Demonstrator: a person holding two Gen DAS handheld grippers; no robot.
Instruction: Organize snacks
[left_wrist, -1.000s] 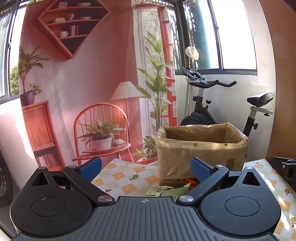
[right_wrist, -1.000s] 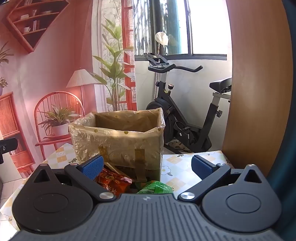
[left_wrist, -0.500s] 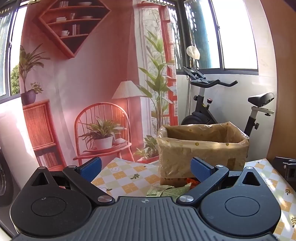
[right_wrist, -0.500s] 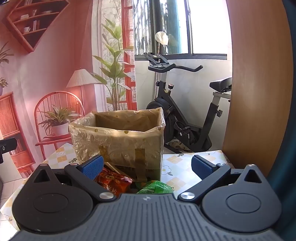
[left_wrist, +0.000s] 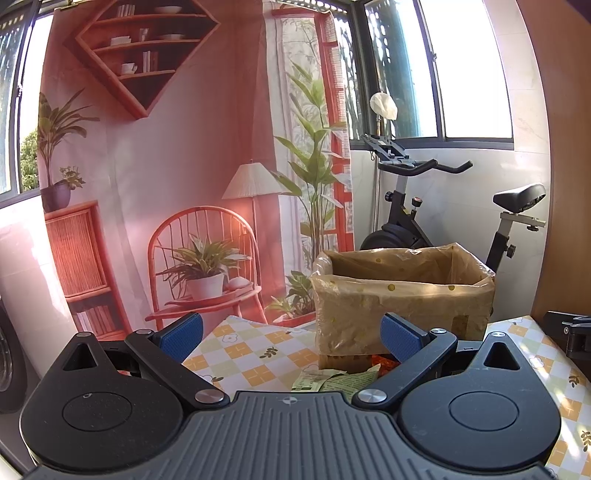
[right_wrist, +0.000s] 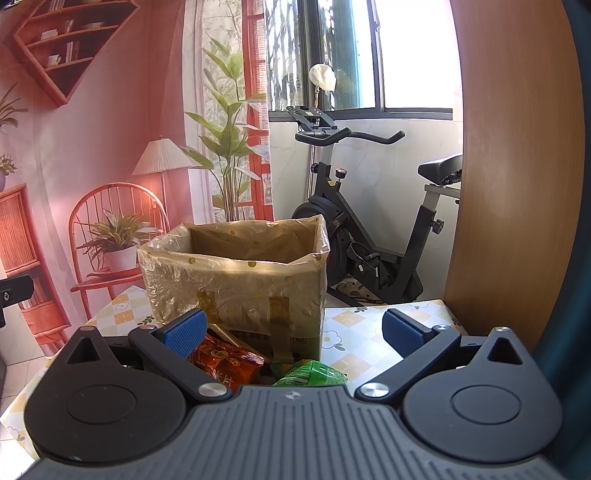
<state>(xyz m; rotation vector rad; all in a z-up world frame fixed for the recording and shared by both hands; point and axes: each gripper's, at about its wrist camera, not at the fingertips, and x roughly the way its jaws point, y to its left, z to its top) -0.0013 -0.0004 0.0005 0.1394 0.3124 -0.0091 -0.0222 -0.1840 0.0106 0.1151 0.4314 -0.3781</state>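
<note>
Your left gripper (left_wrist: 291, 332) has its jaws spread wide with nothing between the blue pads (left_wrist: 183, 329), and it hangs above the near edge of the table (left_wrist: 255, 354), which wears a checked cloth with small flowers. Ahead and to the right of it stands the box (left_wrist: 402, 295), brown cardboard lined with a crinkled, dotted plastic bag, its top open; from this view you cannot see whether anything lies inside. At the foot of the box, just in front of your left gripper, lie pale green packets (left_wrist: 332, 380), and a bit of a red packet (left_wrist: 382, 360) peeps out beside the right pad. Your right gripper (right_wrist: 293, 332) is likewise released, its pads (right_wrist: 400, 332) far apart and holding nothing. Just below its left pad lies the red packet (right_wrist: 225, 360), printed with yellow characters, and next to that, toward the middle, a green packet (right_wrist: 310, 373); both rest on the table against the front of the box (right_wrist: 236, 280), whose taped face is turned toward you. The edge of the other gripper shows as a dark block at the side of each view. Behind the table hang a printed backdrop (left_wrist: 166, 166) of a chair, a lamp and plants, and an exercise bike (right_wrist: 369, 236) stands under the window
</note>
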